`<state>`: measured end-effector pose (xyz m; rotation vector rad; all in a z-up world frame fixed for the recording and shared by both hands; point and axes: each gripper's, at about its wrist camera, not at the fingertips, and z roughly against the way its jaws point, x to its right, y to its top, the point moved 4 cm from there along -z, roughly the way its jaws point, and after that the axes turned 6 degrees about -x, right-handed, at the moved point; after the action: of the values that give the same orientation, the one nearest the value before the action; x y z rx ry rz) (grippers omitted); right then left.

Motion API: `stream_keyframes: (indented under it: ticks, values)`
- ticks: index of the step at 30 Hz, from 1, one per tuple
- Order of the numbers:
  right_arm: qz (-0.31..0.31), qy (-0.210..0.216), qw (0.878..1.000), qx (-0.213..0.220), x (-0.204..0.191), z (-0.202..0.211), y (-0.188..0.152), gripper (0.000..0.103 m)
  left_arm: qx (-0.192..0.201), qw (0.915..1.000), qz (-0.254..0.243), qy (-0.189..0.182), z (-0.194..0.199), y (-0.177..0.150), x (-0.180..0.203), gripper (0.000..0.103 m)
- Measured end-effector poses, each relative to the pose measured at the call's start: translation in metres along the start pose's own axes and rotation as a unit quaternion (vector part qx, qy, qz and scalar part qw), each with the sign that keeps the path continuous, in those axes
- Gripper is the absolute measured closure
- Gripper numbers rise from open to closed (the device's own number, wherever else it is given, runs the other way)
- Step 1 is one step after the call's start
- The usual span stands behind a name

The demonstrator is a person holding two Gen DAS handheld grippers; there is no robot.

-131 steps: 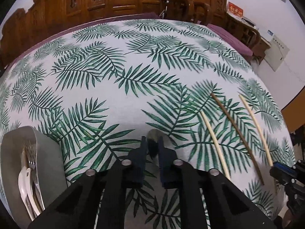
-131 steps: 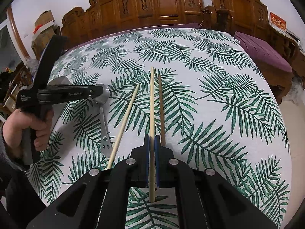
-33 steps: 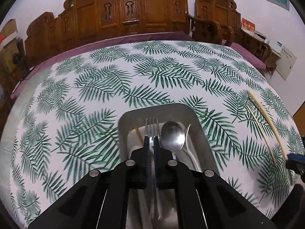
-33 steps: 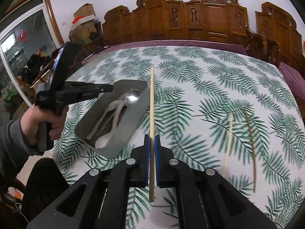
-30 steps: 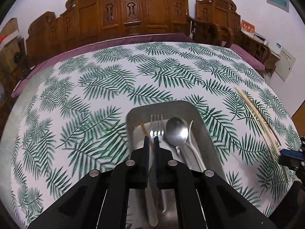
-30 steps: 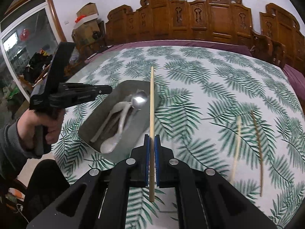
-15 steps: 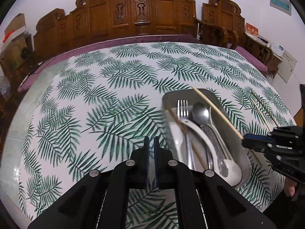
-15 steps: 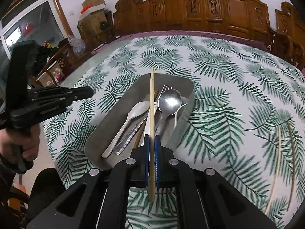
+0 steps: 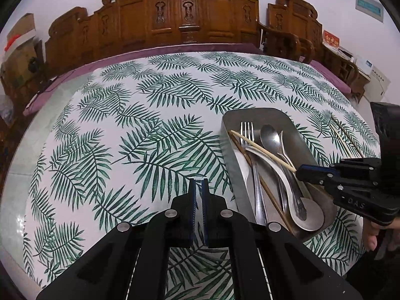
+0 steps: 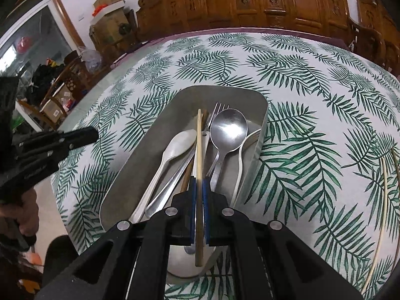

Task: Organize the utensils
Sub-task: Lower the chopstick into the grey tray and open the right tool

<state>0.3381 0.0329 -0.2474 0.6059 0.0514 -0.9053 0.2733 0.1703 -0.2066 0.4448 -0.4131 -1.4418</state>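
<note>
Chopsticks: one [image 10: 199,145] pinched in right gripper [image 10: 199,187] over tray [image 10: 155,135], two [image 10: 382,200] on tablecloth; left gripper [image 9: 198,187] closed, empty.

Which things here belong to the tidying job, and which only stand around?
Job: metal tray; light chopstick in the right tool; two chopsticks on the cloth; fork, spoons in the tray.
Around: carved wooden chairs; cardboard boxes.
</note>
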Motion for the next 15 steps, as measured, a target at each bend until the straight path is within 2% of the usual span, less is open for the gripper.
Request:
stream_keyframes:
  ticks: [7,15]
  values:
    - [-0.041,0.026,0.999,0.0,-0.002,-0.008,0.017,0.096,0.003,1.0,0.0,-0.002,0.004,0.0,0.001,0.101]
    - [-0.023,0.043,0.999,0.003,-0.017,-0.006,0.012,0.092,0.007,1.0,-0.003,-0.002,0.011,-0.001,0.005,0.101]
